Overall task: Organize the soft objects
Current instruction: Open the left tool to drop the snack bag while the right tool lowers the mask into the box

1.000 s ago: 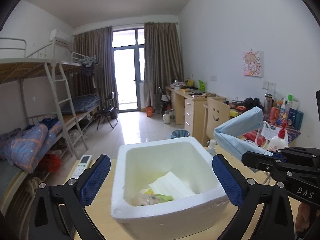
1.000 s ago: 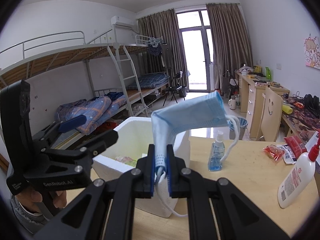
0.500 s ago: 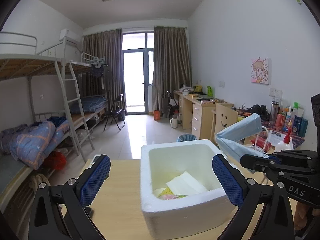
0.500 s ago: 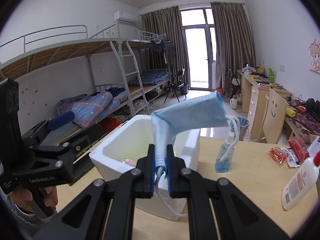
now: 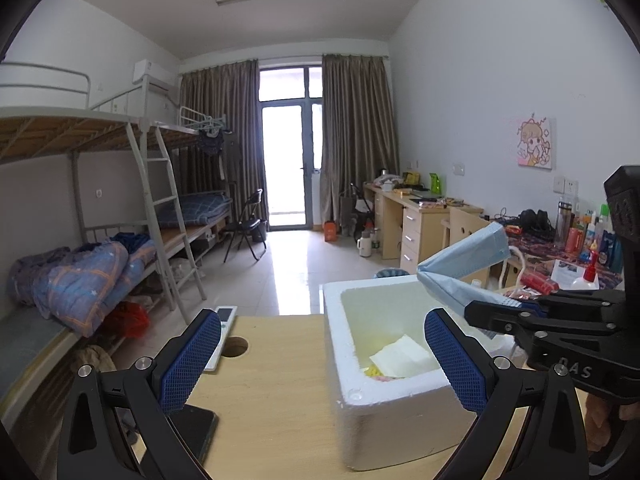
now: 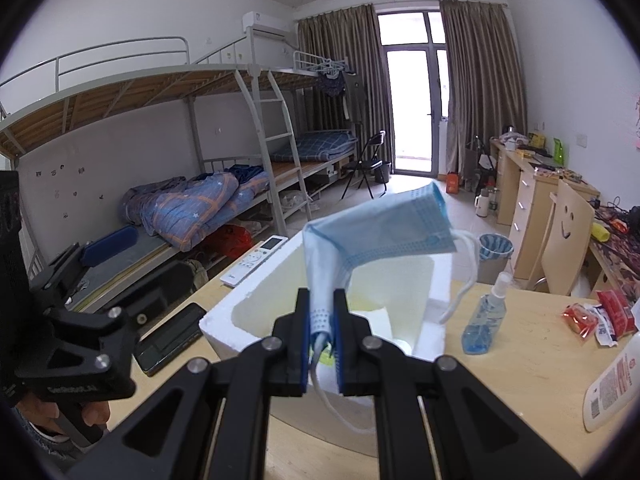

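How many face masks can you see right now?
1. The blue face mask is pinched in the right gripper, hanging over the white foam box. More could lie hidden among the items inside the box.

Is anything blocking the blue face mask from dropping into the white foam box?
Nothing visible. The right tongs hold the blue face mask above the open white foam box; only papers lie inside.

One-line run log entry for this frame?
right gripper: shut on face mask | mask: above foam box | left gripper: open, empty | step: drop pending
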{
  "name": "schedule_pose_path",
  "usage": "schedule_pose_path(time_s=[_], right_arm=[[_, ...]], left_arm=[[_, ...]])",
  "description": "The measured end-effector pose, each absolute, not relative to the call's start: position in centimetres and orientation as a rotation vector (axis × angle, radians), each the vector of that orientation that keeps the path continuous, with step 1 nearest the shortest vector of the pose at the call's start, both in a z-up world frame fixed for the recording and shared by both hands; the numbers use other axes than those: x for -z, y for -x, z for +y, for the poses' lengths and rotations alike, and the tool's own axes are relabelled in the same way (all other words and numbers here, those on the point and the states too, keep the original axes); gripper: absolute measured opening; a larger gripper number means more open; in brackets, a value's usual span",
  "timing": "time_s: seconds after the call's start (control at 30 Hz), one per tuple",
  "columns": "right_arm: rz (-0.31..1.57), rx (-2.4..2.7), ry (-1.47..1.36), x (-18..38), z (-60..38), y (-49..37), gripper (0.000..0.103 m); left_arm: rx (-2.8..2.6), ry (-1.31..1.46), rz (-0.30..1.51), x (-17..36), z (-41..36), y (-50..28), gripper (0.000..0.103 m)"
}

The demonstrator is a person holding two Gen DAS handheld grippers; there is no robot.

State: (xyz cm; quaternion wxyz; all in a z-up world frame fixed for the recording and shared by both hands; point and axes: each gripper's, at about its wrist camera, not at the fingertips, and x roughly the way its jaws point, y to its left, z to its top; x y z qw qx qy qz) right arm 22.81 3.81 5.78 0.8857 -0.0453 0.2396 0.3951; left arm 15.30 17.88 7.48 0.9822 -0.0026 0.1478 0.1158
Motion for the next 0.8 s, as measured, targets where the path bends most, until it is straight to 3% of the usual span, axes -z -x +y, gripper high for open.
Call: schedule_pose_path(time_s=[0.47,0.53,0.6,0.8], right_arm=[[0.525,-0.804,0.092,-5.6,5.2,-23.6,0.015],[0.536,-0.792,0.093,-5.5,5.5,-24.0,0.026],[0.543,-0.779,0.092,-5.3,5.5,-24.3,0.051],[0.55,-0.779,0.096,-5.2,5.4,-24.0,0.069]], left_arm=[[-0.238,0.01,0.297,-7.0,18.7,-15.0,0.102],[-0.236,0.007,0.292,-6.9,18.8,-14.9,0.102],[-0.241,0.003,0.29,-6.9,18.9,-14.8,0.102],[-0.242,0.01,0.289,-7.0,18.9,-14.5,0.102]])
